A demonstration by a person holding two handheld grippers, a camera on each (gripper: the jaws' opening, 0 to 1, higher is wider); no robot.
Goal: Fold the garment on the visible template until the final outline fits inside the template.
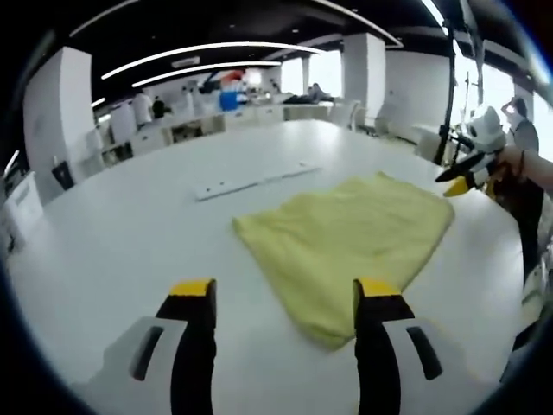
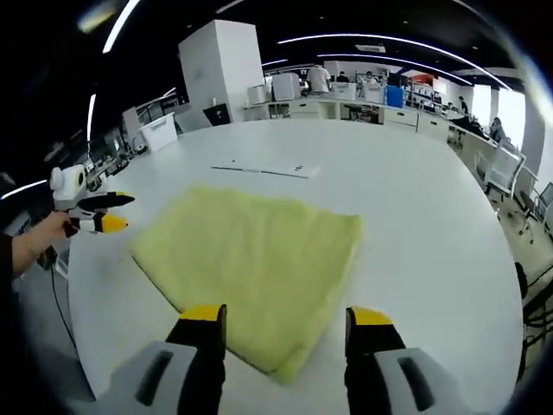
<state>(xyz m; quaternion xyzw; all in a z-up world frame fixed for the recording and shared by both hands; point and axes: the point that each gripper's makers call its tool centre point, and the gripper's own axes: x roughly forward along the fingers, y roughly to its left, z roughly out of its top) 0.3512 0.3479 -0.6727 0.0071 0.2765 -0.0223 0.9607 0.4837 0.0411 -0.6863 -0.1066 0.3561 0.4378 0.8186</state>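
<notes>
A folded yellow garment (image 1: 346,238) lies flat on the white table (image 1: 130,233), a thick folded corner pointing toward me. My left gripper (image 1: 285,290) hovers open just short of that near corner, nothing between its yellow-tipped fingers. In the right gripper view the same garment (image 2: 251,259) spreads ahead, and my right gripper (image 2: 288,318) stands open over its near edge, holding nothing. The right gripper (image 1: 467,175) also shows at the cloth's far right, held by a hand. The left gripper (image 2: 102,213) shows off the cloth's left side. No template outline can be made out around the garment.
A thin white strip (image 1: 255,181) lies on the table beyond the garment, also seen as the strip (image 2: 263,169). The table edge (image 2: 82,303) runs close on the left. Desks, chairs and people stand far behind in the office.
</notes>
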